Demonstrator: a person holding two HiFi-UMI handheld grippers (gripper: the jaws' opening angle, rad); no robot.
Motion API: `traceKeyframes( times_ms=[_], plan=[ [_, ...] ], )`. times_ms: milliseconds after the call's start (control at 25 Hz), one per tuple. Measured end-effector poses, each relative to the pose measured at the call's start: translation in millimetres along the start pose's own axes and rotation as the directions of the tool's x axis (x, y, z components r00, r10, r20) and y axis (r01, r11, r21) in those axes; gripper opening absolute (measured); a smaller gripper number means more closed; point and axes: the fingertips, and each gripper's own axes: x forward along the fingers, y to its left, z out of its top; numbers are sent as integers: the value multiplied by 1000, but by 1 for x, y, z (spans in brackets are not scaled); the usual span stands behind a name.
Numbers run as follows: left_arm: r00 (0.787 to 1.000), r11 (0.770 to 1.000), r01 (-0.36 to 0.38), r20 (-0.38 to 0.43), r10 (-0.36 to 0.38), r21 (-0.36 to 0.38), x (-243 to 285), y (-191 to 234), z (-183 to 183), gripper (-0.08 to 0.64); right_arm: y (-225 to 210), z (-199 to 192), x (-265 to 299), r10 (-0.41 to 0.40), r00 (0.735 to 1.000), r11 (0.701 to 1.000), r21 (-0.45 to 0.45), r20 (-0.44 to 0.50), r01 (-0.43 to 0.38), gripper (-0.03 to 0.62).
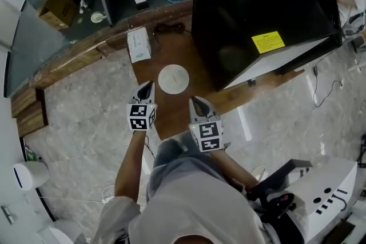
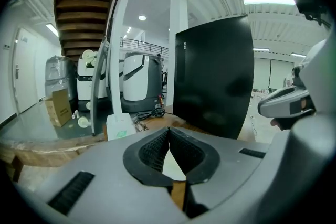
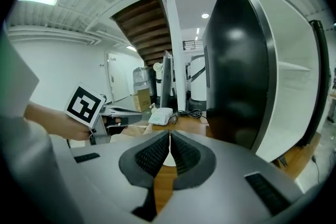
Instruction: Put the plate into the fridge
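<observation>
Wooden table (image 1: 201,90) on a pale marbled floor, seen from above, with a wooden staircase and white machines behind it in both gripper views. On the table I see a black fridge (image 1: 257,14) at the right. In the right gripper view its side facing me shows a white interior and one shelf. The plate (image 1: 173,78), white and round, lies flat on the bare wood just left of the fridge, apart from it. A white box (image 1: 139,44) and a coiled black cable (image 1: 171,27) lie farther back on the table. My left gripper (image 1: 146,88) and right gripper (image 1: 197,103) point at the near side of the plate from either flank, close to it, and neither touches it. Left gripper: jaws clenched tip to tip with nothing between them, the plate showing as a white patch beyond the pads. Right gripper: jaws likewise pressed together and empty
</observation>
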Motion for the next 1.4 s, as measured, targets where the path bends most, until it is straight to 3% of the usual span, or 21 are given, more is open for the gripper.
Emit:
traceKeyframes(
  times_ms=[200, 400, 680, 800, 1040, 1160, 1240, 1400],
  plan=[
    [994, 996, 92, -63, -92, 6, 55, 46, -25, 20, 7, -13, 71, -33, 998, 995, 88, -48, 37, 18],
    [966, 974, 225, -140, -219, 29, 99, 83, -49, 20, 20, -16, 128, -105, 992, 988, 105, -71, 112, 18],
    [893, 939, 343, -300, -336, -29, 160, 110, -82, 21, 2, -51, 188, -219, 963, 944, 217, -157, 250, 18],
    [852, 916, 399, -357, -384, -35, 176, 105, -88, 21, -8, -64, 199, -243, 949, 932, 224, -200, 286, 18],
    [787, 888, 458, -480, -388, 33, 202, 101, -109, 23, -30, -92, 217, -279, 923, 895, 277, -265, 350, 18],
    [761, 879, 476, -513, -397, 26, 214, 102, -120, 26, -37, -110, 225, -279, 913, 884, 293, -297, 365, 18],
    [744, 872, 488, -537, -398, 29, 221, 102, -126, 78, -41, -122, 230, -263, 909, 874, 320, -322, 366, 18],
    [700, 850, 525, -588, -406, 37, 225, 95, -138, 100, -47, -146, 234, -205, 907, 834, 420, -367, 358, 19]
  ],
)
